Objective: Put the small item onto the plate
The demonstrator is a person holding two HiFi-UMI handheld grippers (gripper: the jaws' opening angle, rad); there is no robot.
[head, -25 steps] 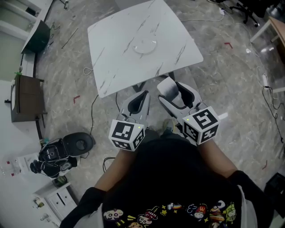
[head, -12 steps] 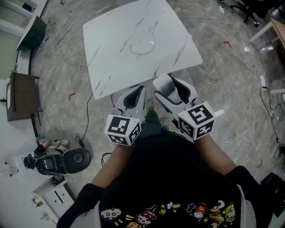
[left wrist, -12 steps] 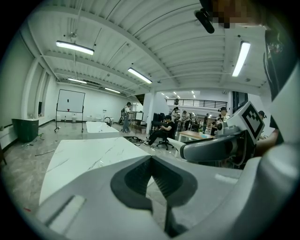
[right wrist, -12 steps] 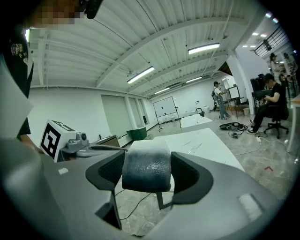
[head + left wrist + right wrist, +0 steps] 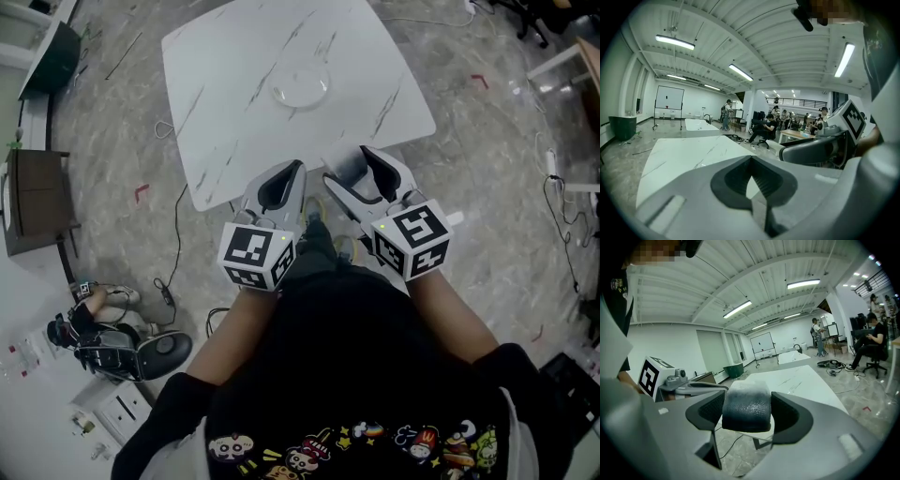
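Left claw: my left claw (image 5: 752, 187) sits low and close to my body, jaws drawn together with only a sliver of light between the pads and nothing in them.
Right claw: my right claw (image 5: 364, 167) is level with the left, just beside it, and clamped on the small item.
Small item: the small item (image 5: 746, 413) is a rounded dark block with a pebbly face and a paler top. It fills the gap between the two pads and both press on its sides. I cannot name it more closely.
Bench: the white marbled bench (image 5: 244, 112) starts just past both claw tips, which hang over the floor (image 5: 487, 141) at its near edge.
Plate: the clear glass plate (image 5: 300, 91) lies near the middle of the bench, well apart from the item, and looks empty.
Done: I judge the pickup finished, since the item is off every surface and held firmly.
Left: carry the item out over the bench to the plate, lower it, open the right claw, and draw back.
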